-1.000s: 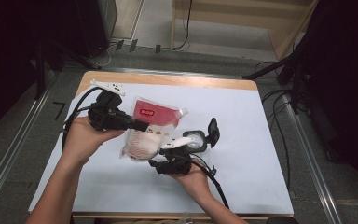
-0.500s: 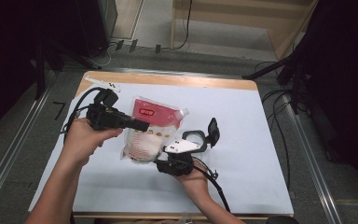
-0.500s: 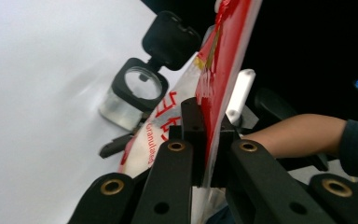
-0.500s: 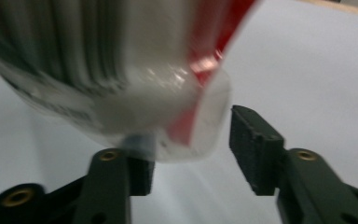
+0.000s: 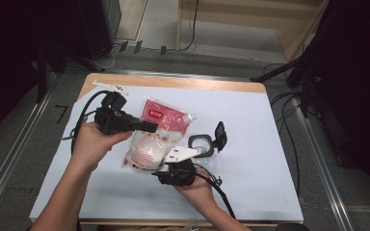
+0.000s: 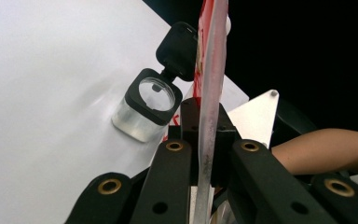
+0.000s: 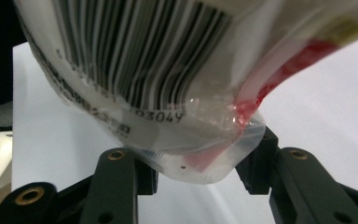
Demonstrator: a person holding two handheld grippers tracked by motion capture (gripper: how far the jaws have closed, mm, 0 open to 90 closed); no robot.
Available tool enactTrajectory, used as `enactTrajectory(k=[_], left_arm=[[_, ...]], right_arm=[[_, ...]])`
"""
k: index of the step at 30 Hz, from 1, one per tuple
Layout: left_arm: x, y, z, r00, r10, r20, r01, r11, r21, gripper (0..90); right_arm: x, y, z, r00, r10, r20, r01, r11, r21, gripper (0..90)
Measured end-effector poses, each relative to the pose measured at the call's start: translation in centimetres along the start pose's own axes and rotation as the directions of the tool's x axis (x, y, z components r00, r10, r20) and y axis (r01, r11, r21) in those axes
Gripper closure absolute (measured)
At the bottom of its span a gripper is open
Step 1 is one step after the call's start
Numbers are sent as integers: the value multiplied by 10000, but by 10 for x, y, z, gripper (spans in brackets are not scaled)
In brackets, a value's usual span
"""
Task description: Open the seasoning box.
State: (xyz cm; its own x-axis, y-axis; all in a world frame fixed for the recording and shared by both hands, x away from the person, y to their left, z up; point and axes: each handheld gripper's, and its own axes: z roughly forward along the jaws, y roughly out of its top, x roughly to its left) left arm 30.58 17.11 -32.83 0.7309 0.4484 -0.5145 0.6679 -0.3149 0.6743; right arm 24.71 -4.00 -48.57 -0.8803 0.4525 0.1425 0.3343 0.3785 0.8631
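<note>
A red and white plastic bag point(image 5: 156, 134) with pale contents hangs tilted over the table between both grippers. My left gripper point(image 5: 153, 127) is shut on the bag's thin side edge point(image 6: 212, 56), which runs straight up between its jaws point(image 6: 208, 126). My right gripper point(image 5: 164, 169) comes from below. Its jaws have just been closing, and the bag's lower corner point(image 7: 200, 158) under the barcode sits pinched between them point(image 7: 198, 165). A small clear container point(image 5: 200, 143) with an open black flip lid point(image 5: 220, 132) stands on the table beside the bag, also seen past the left jaws point(image 6: 144, 107).
The table point(image 5: 270, 144) has a white cover with a wooden edge at the back. Black cables point(image 5: 79, 120) trail from both grippers over the left side and the front. A dark floor with metal rails surrounds the table.
The right gripper's jaws have narrowed onto the bag's lower corner. The bag now stands a little steeper. Both hands have barely moved.
</note>
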Motion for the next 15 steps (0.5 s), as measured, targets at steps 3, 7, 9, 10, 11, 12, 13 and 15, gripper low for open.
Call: enactTrajectory(k=[3, 7, 9, 10, 11, 12, 13, 15], left_arm=[[1, 0, 2, 9998, -34, -206, 34, 10000, 19, 884], [4, -2, 12, 9997, -135, -190, 139, 9997, 212, 883], [3, -2, 17, 9995, -107, -309, 114, 9997, 223, 884], [2, -2, 20, 9994, -101, -321, 108, 9997, 211, 883], [2, -2, 22, 9993, 18, -384, -8, 9997, 258, 879], [2, -2, 24, 9990, 115, -430, -103, 9995, 293, 873], [2, -2, 27, 9986, 212, -492, -197, 9993, 304, 863], [2, -3, 32, 9970, 524, -567, -504, 9981, 349, 847]], right_arm=[[3, 1, 0, 9993, -307, 222, 308, 9995, -12, 521], [17, 5, 0, 9926, -1183, 267, 1181, 9929, 111, 514], [18, 4, 1, 9964, -848, 36, 848, 9963, 147, 515], [18, 4, 2, 9970, -768, 18, 767, 9968, 216, 514], [17, 4, 2, 9972, -753, 15, 752, 9968, 282, 514], [17, 3, 2, 9975, -706, -43, 707, 9970, 310, 515], [16, 3, 3, 9978, -654, -84, 657, 9973, 330, 515], [15, 3, 2, 9987, -411, -288, 422, 9984, 386, 516]])
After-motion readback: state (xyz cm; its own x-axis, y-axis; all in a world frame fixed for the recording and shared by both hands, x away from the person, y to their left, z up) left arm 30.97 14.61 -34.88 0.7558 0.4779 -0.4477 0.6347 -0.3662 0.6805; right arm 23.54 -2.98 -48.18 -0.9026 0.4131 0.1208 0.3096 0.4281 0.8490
